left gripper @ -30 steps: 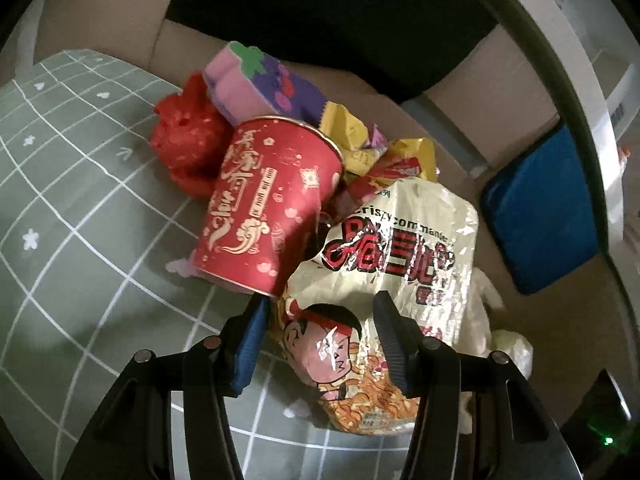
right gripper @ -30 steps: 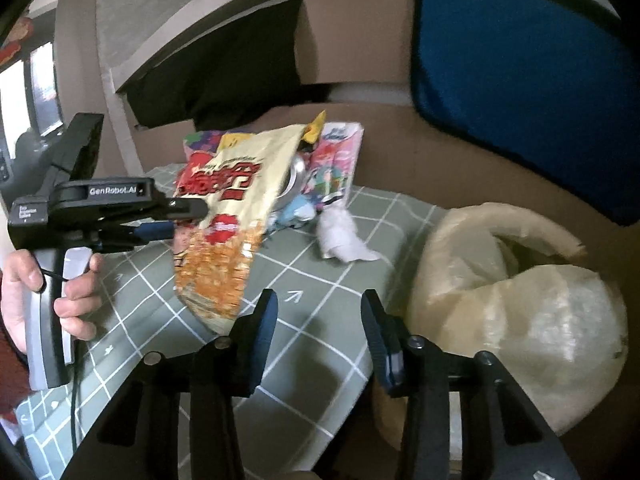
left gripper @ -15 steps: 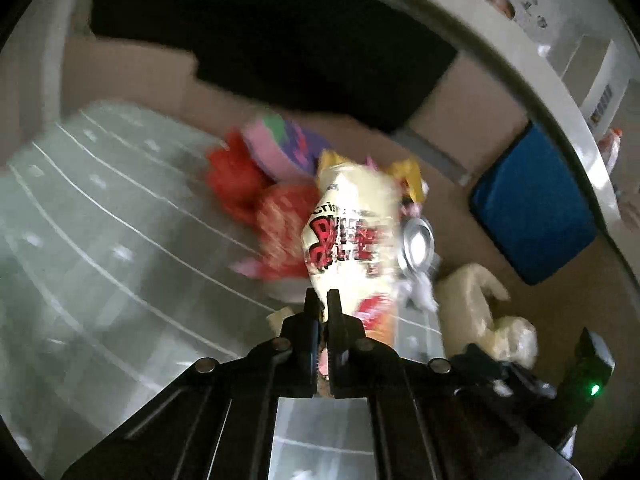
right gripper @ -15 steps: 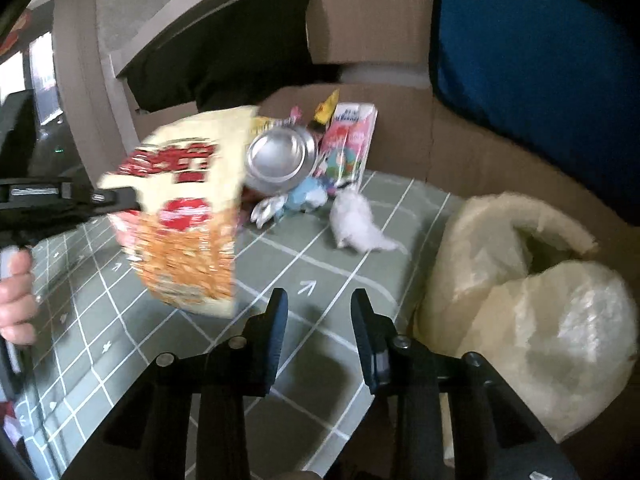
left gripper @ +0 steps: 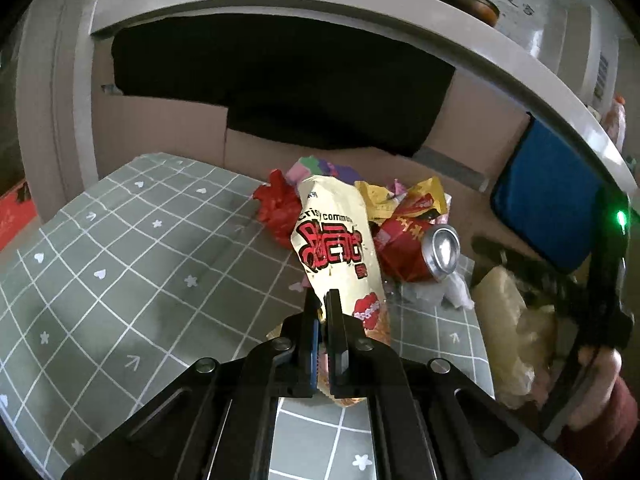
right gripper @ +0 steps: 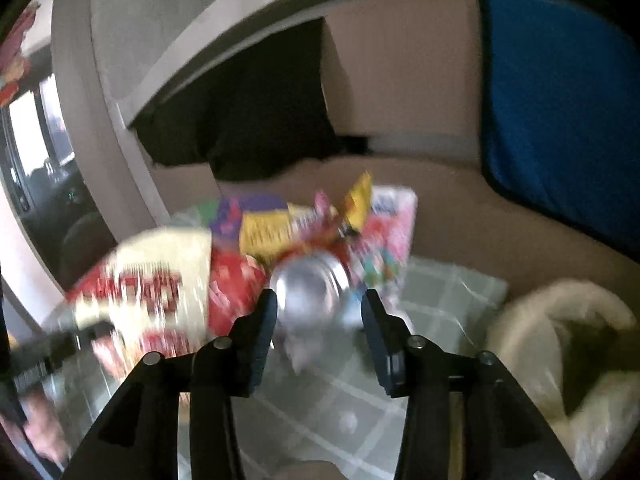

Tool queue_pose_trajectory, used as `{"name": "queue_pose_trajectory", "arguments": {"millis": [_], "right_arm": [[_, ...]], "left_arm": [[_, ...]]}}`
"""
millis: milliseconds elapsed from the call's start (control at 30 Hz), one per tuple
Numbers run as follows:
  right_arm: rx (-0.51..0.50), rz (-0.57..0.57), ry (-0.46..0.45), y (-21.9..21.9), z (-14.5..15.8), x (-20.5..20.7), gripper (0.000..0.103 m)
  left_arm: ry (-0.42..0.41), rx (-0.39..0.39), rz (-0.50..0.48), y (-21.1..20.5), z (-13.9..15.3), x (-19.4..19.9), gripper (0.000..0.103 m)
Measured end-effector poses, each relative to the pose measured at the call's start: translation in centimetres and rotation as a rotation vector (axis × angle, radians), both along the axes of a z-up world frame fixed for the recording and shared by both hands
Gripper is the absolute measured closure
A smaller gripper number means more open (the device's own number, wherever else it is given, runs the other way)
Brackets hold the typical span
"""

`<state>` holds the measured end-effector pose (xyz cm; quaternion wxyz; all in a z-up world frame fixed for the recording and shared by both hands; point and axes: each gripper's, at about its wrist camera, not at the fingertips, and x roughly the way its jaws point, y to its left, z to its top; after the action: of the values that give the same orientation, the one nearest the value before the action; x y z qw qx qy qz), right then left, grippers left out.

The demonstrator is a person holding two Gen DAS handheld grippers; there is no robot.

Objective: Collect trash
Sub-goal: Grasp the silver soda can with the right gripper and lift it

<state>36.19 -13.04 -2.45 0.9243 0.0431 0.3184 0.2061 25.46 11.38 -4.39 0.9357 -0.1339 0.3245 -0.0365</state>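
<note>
Between the closed left gripper fingers at lower centre, snack bag is clamped; right gripper gapes before the can.

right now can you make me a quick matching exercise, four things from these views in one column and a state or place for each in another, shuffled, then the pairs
Things:
1. snack bag
2. red can
3. left gripper
4. right gripper

States or places:
A. open, jaws apart, pointing at the silver can end
B. lying on its side in the trash pile, silver end toward the camera
C. shut on a wrapper
D. held up above the grid tablecloth, pinched at its lower end

Pairs: 1-D, 2-B, 3-C, 4-A
</note>
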Motion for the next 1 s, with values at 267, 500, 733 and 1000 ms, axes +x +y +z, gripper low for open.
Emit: {"name": "queue_pose_trajectory", "arguments": {"millis": [267,500,733,1000], "right_arm": [[-0.08,-0.06,0.065,3.3,-3.4,2.6,0.045],[-0.055,0.019,0.149,4.1,-5.4,2.7,0.049],[-0.081,0.025,-0.008,3.8,-1.5,0.3,0.051],[-0.067,0.056,-0.07,2.1,3.1,-1.9,0.051]], "left_arm": [[0.012,-0.052,0.01,0.9,-1.1,0.2,0.1],[0.011,-0.123,0.01,1.3,-1.7,1.1,0.099],[0.005,-0.085,0.014,0.8,-1.2,1.0,0.1],[-0.125,0.034,0.03,-1.0,3.2,-0.8,0.101]]}}
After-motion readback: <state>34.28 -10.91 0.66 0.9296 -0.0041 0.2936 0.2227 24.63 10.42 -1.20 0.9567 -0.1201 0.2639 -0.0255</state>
